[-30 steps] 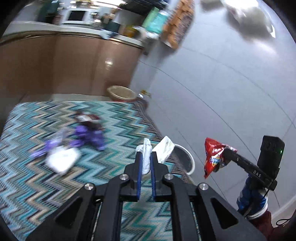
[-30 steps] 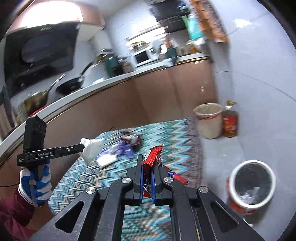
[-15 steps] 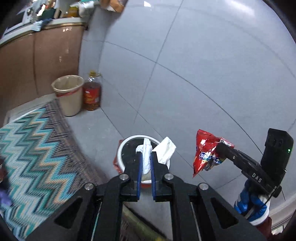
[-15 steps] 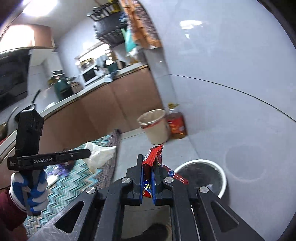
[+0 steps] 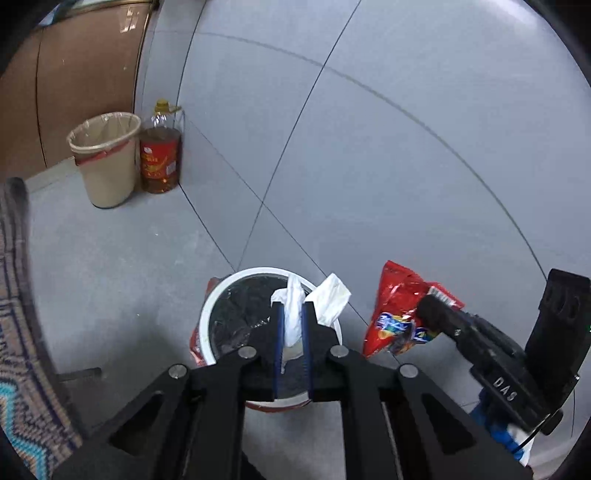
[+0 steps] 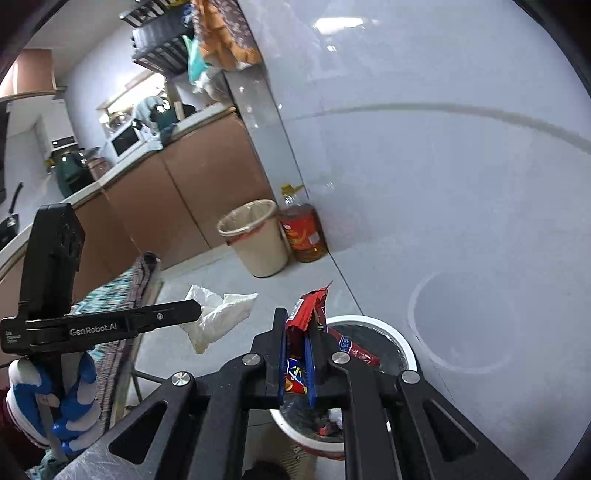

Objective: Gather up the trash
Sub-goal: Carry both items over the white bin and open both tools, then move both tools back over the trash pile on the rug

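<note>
Both claws above bin [image 5: 218, 295]: left [image 5: 291, 317] pinches tissue [image 5: 295, 314], right [image 6: 297, 332] wrapper [image 6: 308, 306].

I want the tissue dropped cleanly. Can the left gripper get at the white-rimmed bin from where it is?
Probably yes. The left gripper, shut on the white tissue, hangs right over the white-rimmed bin's open mouth, with nothing between them.

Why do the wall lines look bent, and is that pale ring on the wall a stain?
Left wrist view: the fisheye lens bows the straight tile seams and darkens the corners; the picture is sharp. Right wrist view: the same bending; the ring looks like the white-rimmed bin mirrored in the glossy wall, with lamp glare above.
</note>
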The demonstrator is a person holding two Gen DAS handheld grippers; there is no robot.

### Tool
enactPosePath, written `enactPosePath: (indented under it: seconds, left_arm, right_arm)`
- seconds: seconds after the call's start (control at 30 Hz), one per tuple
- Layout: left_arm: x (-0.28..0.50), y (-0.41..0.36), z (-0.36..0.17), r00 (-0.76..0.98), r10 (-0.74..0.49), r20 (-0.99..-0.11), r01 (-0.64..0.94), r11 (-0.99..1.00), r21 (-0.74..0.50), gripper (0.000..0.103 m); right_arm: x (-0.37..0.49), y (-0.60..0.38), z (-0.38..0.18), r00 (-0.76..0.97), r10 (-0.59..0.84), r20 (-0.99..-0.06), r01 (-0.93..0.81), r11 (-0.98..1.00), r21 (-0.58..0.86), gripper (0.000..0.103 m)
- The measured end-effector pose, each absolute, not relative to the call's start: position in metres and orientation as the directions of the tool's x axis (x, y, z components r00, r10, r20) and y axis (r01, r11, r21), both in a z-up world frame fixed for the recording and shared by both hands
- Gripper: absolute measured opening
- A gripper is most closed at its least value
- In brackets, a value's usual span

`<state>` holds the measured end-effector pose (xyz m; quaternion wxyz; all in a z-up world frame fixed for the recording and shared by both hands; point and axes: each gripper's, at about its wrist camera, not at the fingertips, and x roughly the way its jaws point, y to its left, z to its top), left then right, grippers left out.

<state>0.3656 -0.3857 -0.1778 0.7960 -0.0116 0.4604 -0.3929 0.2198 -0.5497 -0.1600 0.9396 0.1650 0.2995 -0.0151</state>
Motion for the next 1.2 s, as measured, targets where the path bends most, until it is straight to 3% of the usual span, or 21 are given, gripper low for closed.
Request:
enactPosePath:
  seconds: [0.07, 0.1, 0.17, 0.23, 0.53, 0.73, 0.93, 1.2]
  left_arm:
    - [0.368, -0.392, -0.184, 0.249, -0.642, -0.726, 0.61, 0.686, -0.397, 0.015]
    - [0.37, -0.392, -0.187, 0.242, -0.645, -0.725, 0.608, 0.683, -0.405, 0.018]
    - [0.371, -0.396, -0.19, 0.236, -0.655, -0.718, 0.602, 0.678, -0.421, 0.036]
    - [0.373, -0.397, -0.19, 0.233, -0.667, -0.708, 0.596, 0.673, -0.438, 0.046]
    - [0.37, -0.38, -0.179, 0.251, -0.684, -0.685, 0.594, 0.667, -0.449, 0.046]
    - [0.341, -0.345, -0.141, 0.358, -0.669, -0.651, 0.612, 0.695, -0.377, 0.046]
    - [0.304, -0.298, -0.104, 0.454, -0.655, -0.604, 0.614, 0.721, -0.321, 0.054]
    - [0.242, -0.219, -0.061, 0.619, -0.601, -0.506, 0.581, 0.784, -0.22, 0.056]
  right_arm:
    - [0.229, -0.554, -0.167, 0.809, 0.065, -0.584, 0.139, 0.945, 0.297, 0.014]
    - [0.234, -0.556, -0.171, 0.803, 0.059, -0.594, 0.147, 0.945, 0.293, 0.021]
    - [0.238, -0.56, -0.176, 0.795, 0.048, -0.604, 0.16, 0.945, 0.285, 0.029]
    - [0.24, -0.562, -0.179, 0.791, 0.043, -0.61, 0.166, 0.945, 0.283, 0.031]
    - [0.229, -0.56, -0.173, 0.792, 0.035, -0.609, 0.174, 0.944, 0.281, 0.037]
    - [0.21, -0.537, -0.148, 0.803, 0.03, -0.596, 0.149, 0.957, 0.25, 0.039]
    - [0.177, -0.502, -0.111, 0.827, 0.031, -0.562, 0.116, 0.967, 0.225, 0.047]
    - [0.139, -0.444, -0.066, 0.861, 0.037, -0.508, 0.059, 0.984, 0.171, 0.068]
